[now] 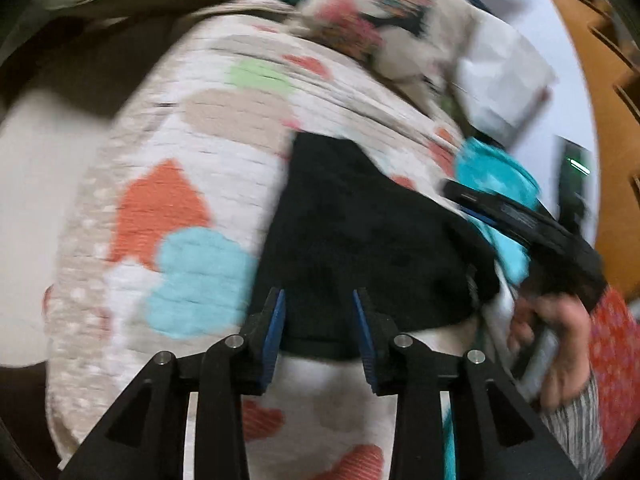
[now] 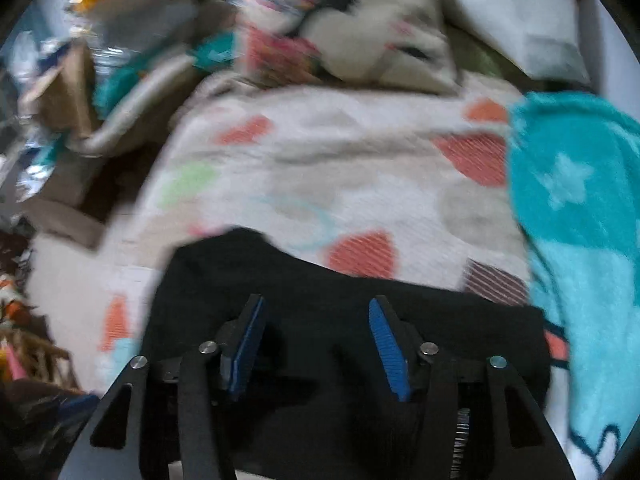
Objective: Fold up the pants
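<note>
With the left gripper (image 1: 319, 316) and right gripper (image 2: 316, 332) both spread wide and holding nothing above the black pants (image 1: 360, 232) bunched on the heart-print blanket (image 1: 168, 200), a pinch may snag blanket too.

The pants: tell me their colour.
Plain black pants, with no pattern visible; clearest in the right wrist view.

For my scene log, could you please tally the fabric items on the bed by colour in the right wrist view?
Black pants: 1
Teal star-patterned blanket: 1
White quilt with coloured hearts: 1
Floral cream pillow: 1
Total: 4

Both tools, the left and the right, are open over the pants.
</note>
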`<state>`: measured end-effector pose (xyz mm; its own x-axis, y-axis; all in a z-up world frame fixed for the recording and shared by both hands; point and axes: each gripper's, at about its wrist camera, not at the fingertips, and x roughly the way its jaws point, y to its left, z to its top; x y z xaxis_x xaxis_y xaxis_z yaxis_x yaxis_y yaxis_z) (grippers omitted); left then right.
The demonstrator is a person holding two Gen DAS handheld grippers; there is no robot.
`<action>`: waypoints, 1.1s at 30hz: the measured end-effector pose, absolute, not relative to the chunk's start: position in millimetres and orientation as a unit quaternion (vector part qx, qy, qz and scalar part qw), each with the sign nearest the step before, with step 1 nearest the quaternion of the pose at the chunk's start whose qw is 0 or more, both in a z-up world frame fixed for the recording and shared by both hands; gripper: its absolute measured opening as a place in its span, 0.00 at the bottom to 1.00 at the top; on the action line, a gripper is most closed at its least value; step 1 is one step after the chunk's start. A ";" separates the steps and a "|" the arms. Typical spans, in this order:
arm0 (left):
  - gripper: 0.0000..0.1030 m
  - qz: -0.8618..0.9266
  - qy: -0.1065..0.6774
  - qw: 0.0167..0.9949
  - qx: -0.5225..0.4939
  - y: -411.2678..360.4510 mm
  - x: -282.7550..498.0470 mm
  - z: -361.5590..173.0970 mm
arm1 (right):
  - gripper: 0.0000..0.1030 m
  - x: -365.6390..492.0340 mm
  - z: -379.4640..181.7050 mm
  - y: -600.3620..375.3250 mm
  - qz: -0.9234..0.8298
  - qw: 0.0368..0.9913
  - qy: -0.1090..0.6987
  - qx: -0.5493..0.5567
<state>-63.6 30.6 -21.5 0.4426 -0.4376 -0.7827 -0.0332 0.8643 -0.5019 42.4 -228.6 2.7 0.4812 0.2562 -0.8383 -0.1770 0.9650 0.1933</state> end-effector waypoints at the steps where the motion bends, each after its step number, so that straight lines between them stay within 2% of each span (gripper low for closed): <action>1: 0.32 -0.106 0.514 0.816 -0.243 40.5 -60.5 -23.5 | 0.50 39.7 8.1 -217.2 0.148 0.861 0.484 0.038; 4: 0.32 -0.079 0.506 0.822 -0.249 53.1 -55.5 -24.6 | 0.39 32.9 12.3 -177.5 0.229 0.844 0.483 0.052; 7: 0.32 -0.067 0.504 0.827 -0.240 54.4 -50.0 -26.5 | 0.34 26.5 -9.8 -147.8 0.264 0.808 0.523 0.052; 12: 0.34 -0.069 0.516 0.820 -0.238 43.9 -36.1 -41.5 | 0.31 16.2 -50.7 -155.6 0.172 0.781 0.599 -0.043; 14: 0.34 -0.077 0.520 0.816 -0.241 39.7 -30.3 -48.0 | 0.26 7.2 -55.1 -174.5 0.121 0.777 0.611 -0.083; 15: 0.34 -0.080 0.520 0.815 -0.241 38.3 -28.0 -50.5 | 0.31 1.8 -51.8 -181.3 0.101 0.778 0.612 -0.100; 16: 0.34 -0.083 0.521 0.815 -0.240 37.1 -25.2 -53.8 | 0.43 -4.0 -43.7 -186.9 0.072 0.786 0.601 -0.124; 17: 0.34 -0.083 0.522 0.814 -0.240 36.3 -23.1 -56.9 | 0.44 -6.6 -36.6 -187.7 0.070 0.794 0.591 -0.125; 21: 0.34 -0.085 0.516 0.813 -0.256 41.1 -20.5 -66.7 | 0.44 -7.7 2.1 -162.3 0.105 0.842 0.518 -0.114; 23: 0.34 -0.074 0.502 0.828 -0.240 47.2 -23.5 -66.5 | 0.44 1.9 6.6 -137.2 0.133 0.847 0.505 -0.100; 28: 0.34 -0.034 0.474 0.852 -0.218 75.6 -27.7 -61.7 | 0.43 30.5 -35.1 -64.9 0.153 0.818 0.536 -0.139; 29: 0.34 -0.030 0.472 0.853 -0.222 81.7 -27.0 -61.5 | 0.42 30.7 -42.5 -65.0 0.150 0.812 0.544 -0.148; 30: 0.34 -0.027 0.470 0.852 -0.228 86.3 -26.5 -61.1 | 0.31 26.1 -48.5 -62.7 0.145 0.806 0.551 -0.161; 31: 0.34 -0.027 0.470 0.850 -0.236 90.4 -25.7 -60.9 | 0.12 21.9 -51.0 -64.5 0.139 0.803 0.554 -0.170; 33: 0.34 -0.036 0.471 0.842 -0.261 96.5 -24.0 -62.1 | 0.09 10.4 -48.4 -84.9 0.133 0.805 0.556 -0.161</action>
<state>-24.0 96.5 -62.1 0.5530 -0.3069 -0.7746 -0.1850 0.8613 -0.4733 10.4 -84.9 -48.4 0.3465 0.0355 -0.9374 -0.3941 0.9123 -0.1111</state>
